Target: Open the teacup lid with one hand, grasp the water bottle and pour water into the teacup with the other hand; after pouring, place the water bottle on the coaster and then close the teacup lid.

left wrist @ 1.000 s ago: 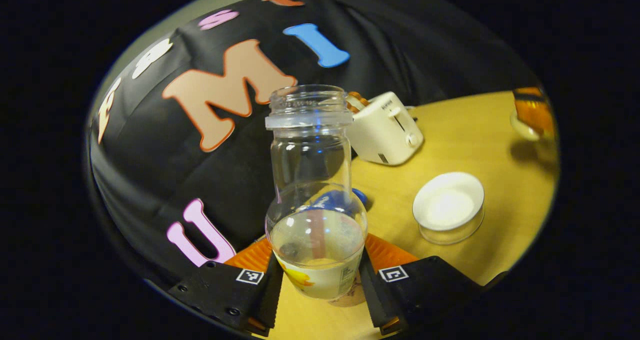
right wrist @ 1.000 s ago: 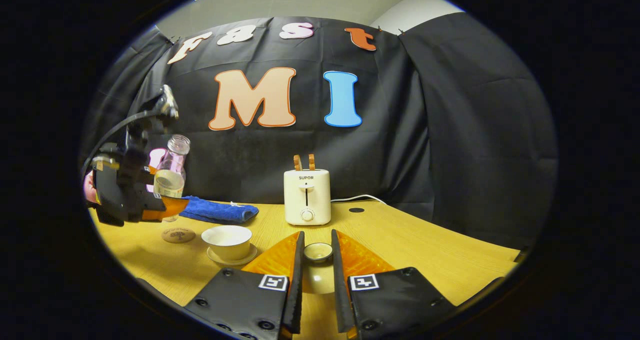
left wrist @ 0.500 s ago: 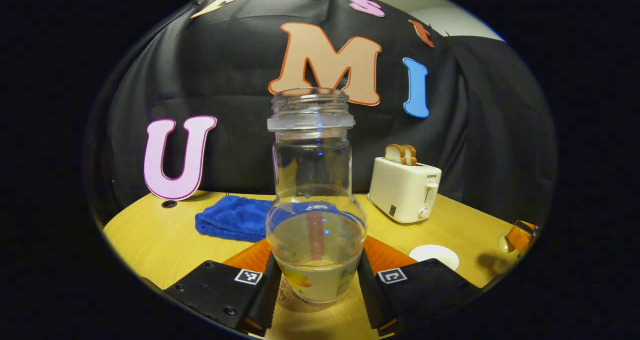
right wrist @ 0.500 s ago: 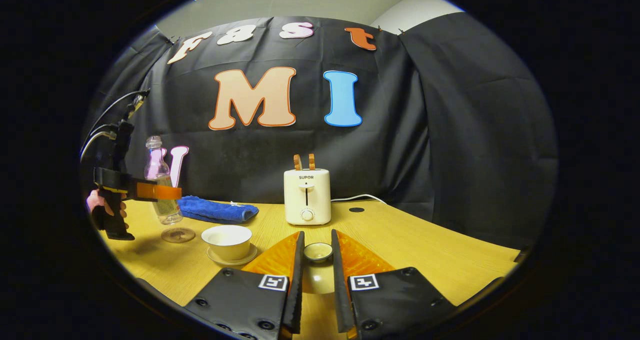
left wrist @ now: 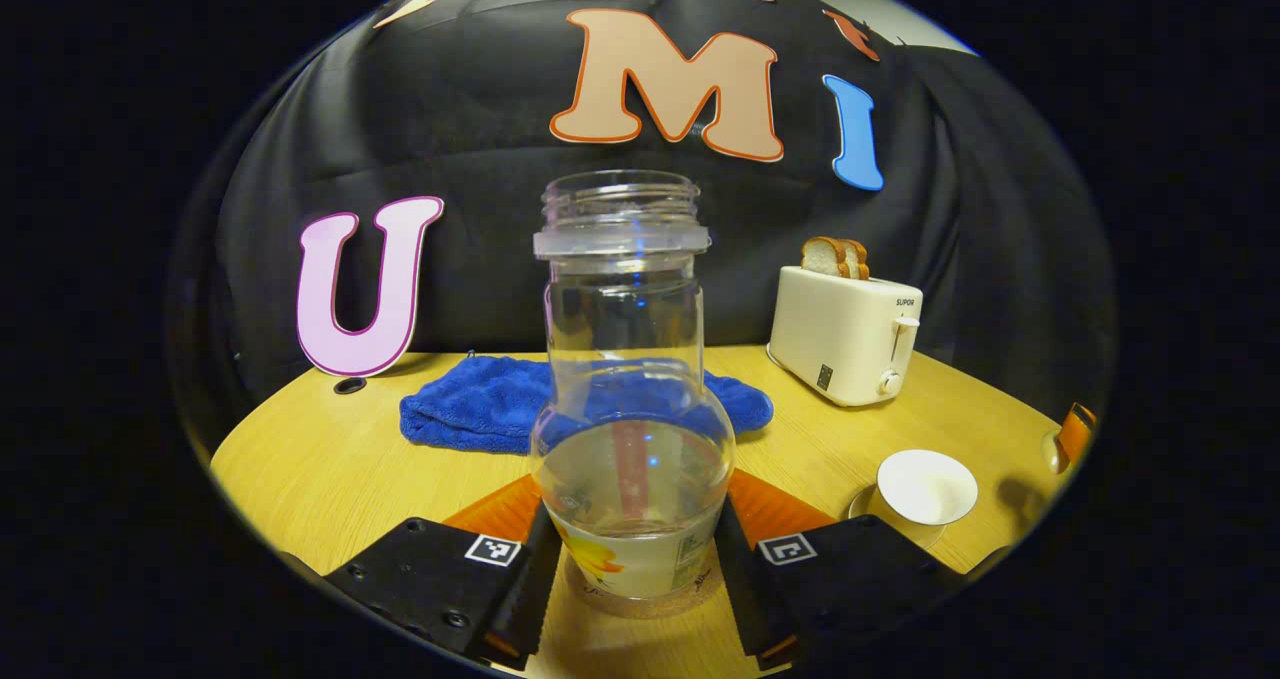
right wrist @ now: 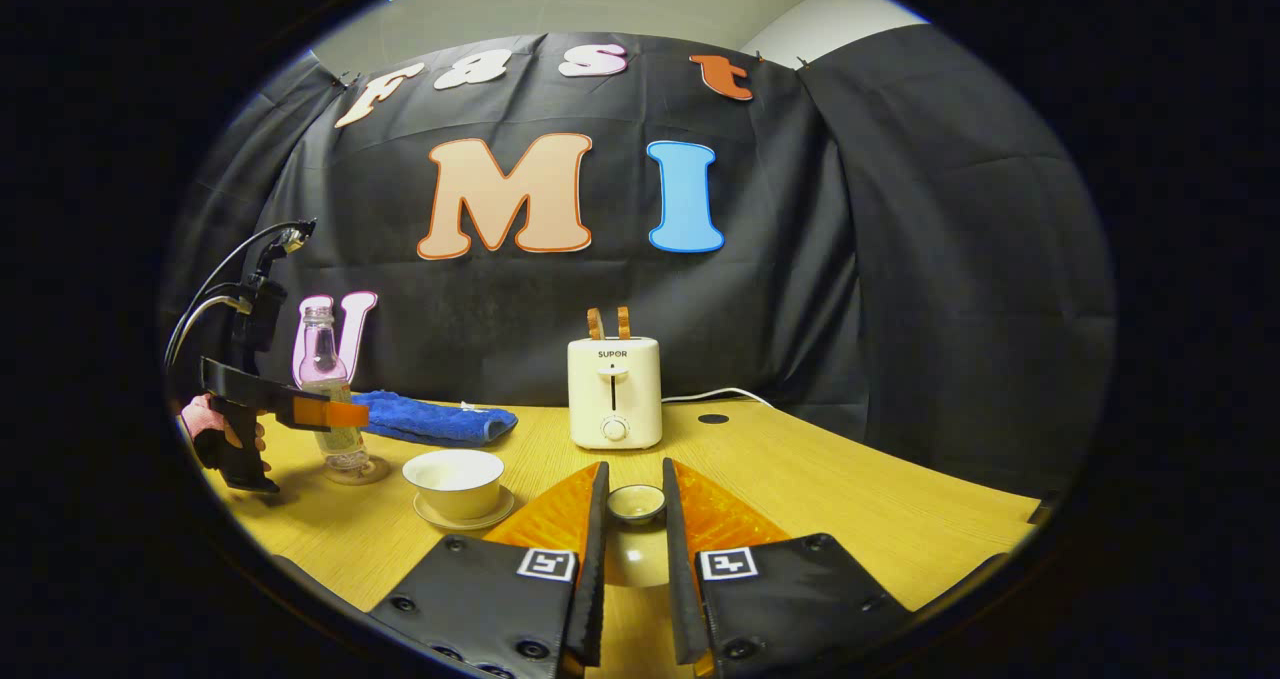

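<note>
The clear water bottle (left wrist: 628, 359), uncapped and with water in its lower part, stands upright on the round cork coaster (left wrist: 640, 604). My left gripper (left wrist: 632, 511) is shut on the bottle's wide base. The white teacup (left wrist: 926, 485) sits open on its saucer to the right. In the right gripper view the bottle (right wrist: 325, 399) and the left gripper (right wrist: 335, 414) are at the far left, with the coaster (right wrist: 362, 473) under the bottle and the teacup (right wrist: 455, 481) beside it. My right gripper (right wrist: 634, 475) is shut on the small white teacup lid (right wrist: 636, 504), held above the table.
A blue towel (left wrist: 490, 411) lies behind the bottle on the wooden table (left wrist: 300, 459). A white toaster (left wrist: 848, 344) with bread in its slots stands at the back right, with its cord (right wrist: 715, 395) running along the wall. A hand (right wrist: 205, 419) holds the left gripper.
The left gripper has levelled the bottle from a tilt and lowered it onto the coaster. The right gripper has stayed still with the lid.
</note>
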